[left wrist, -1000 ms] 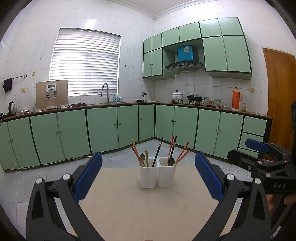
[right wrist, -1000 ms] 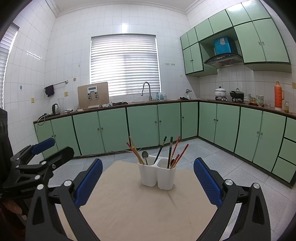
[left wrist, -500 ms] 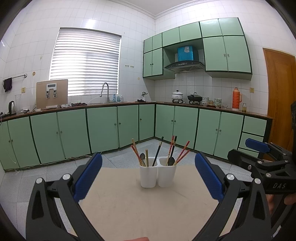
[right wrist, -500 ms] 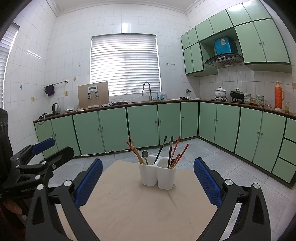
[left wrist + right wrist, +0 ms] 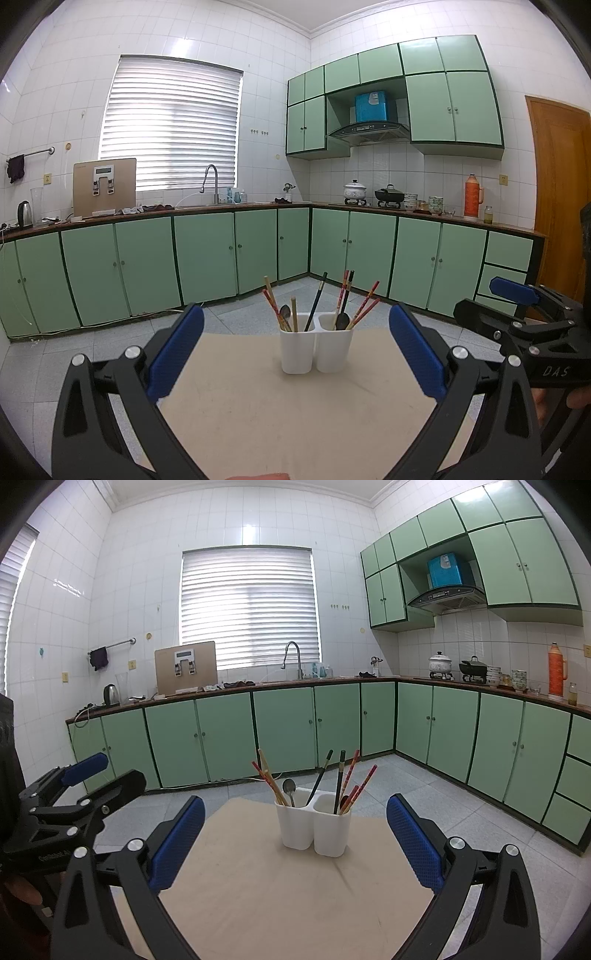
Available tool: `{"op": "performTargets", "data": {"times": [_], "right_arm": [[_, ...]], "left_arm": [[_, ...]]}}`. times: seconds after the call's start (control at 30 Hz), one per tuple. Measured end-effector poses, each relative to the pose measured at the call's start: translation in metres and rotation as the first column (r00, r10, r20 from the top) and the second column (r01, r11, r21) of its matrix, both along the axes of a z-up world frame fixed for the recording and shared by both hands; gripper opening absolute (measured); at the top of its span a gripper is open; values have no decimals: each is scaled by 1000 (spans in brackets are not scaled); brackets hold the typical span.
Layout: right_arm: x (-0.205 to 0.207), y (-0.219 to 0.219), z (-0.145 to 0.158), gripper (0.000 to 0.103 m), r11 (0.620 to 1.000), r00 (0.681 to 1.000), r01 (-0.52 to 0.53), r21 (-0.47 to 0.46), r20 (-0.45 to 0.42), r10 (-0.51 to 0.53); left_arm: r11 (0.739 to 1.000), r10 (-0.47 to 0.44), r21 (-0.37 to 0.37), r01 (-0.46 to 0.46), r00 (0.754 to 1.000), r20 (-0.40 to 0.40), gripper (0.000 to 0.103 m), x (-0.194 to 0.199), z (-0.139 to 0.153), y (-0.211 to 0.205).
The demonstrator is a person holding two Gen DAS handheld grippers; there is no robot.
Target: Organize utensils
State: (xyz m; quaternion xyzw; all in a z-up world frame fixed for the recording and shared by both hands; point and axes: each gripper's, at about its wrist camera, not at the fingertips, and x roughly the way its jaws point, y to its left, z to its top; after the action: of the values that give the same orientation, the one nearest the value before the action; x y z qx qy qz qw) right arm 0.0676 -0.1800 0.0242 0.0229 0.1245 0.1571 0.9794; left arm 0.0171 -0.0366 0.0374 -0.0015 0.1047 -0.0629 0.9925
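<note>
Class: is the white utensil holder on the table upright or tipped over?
Upright. The white utensil holder stands flat on the table, with chopsticks pointing upward from its two compartments.

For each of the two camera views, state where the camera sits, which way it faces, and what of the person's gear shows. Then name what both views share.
Left wrist view: on the left claw, open, facing the white utensil holder; the right claw shows at right.
Right wrist view: on the right claw, open, facing the holder; the left claw shows at left.
Shared: holder, beige table, green cabinets.
</note>
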Motion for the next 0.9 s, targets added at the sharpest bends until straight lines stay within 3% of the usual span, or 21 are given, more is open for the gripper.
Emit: {"op": "performTargets", "data": {"times": [0.9], "right_arm": [[1,-2,-3,97,1000,1000,3,-2,-4,-3]], "left_arm": [[1000,7,-6,-7,1000,-6,97,1,-4,1]]}}
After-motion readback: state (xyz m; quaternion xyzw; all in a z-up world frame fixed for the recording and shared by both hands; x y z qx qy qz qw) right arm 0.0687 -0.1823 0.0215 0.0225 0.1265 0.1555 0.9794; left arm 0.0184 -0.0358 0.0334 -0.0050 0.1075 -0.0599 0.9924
